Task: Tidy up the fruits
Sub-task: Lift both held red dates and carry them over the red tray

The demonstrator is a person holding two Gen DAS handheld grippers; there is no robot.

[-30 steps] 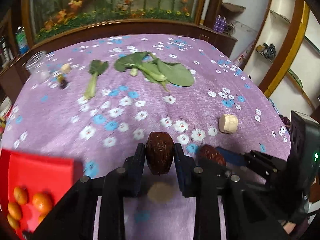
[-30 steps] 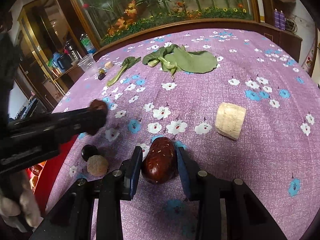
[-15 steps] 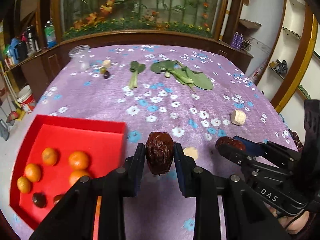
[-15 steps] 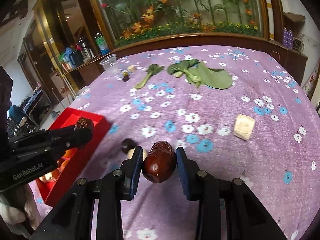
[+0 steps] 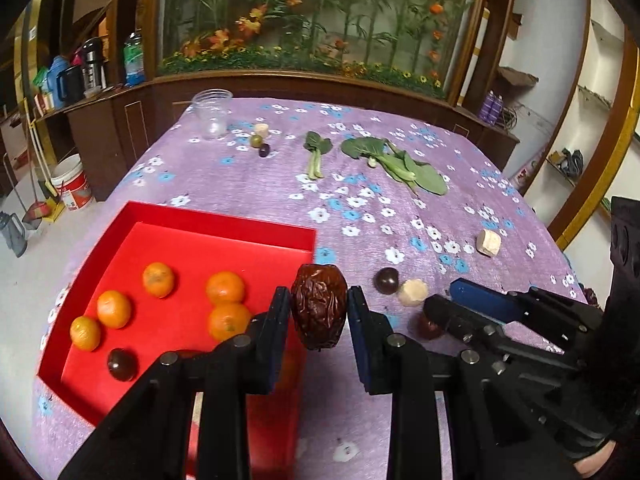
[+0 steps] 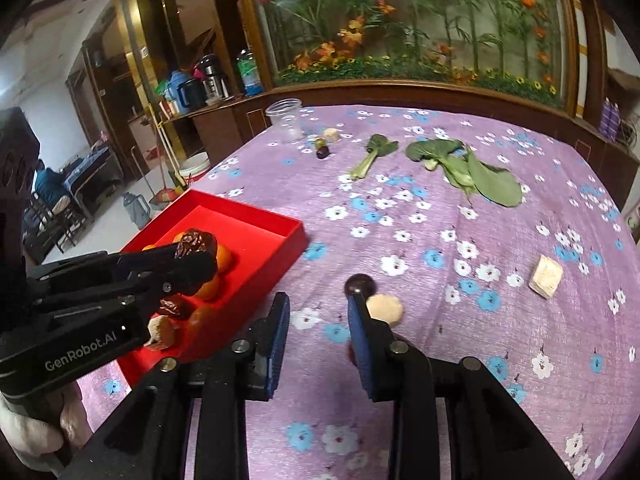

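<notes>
My left gripper (image 5: 319,300) is shut on a wrinkled brown date (image 5: 319,320), held over the right rim of the red tray (image 5: 216,222). The tray holds several oranges (image 5: 225,288) and a dark fruit (image 5: 121,364). In the right wrist view the left gripper (image 6: 196,256) and its date (image 6: 196,242) hang above the tray (image 6: 248,208). My right gripper (image 6: 318,300) has nothing between its fingers, and its jaws are closing. A glossy red date (image 6: 350,354) shows low beside its right finger. The left wrist view shows that date (image 5: 428,330) under the right gripper (image 5: 440,296).
A dark plum (image 6: 359,284) and a pale round piece (image 6: 385,308) lie on the purple flowered cloth just past my right fingers. A pale block (image 6: 545,276) sits to the right. Leafy greens (image 5: 400,164) and a plastic cup (image 5: 211,114) are farther back.
Both grippers moved left towards the red tray, which now fills the left of both views. The glossy date has left the right gripper's jaws. The left gripper's date is unchanged.
</notes>
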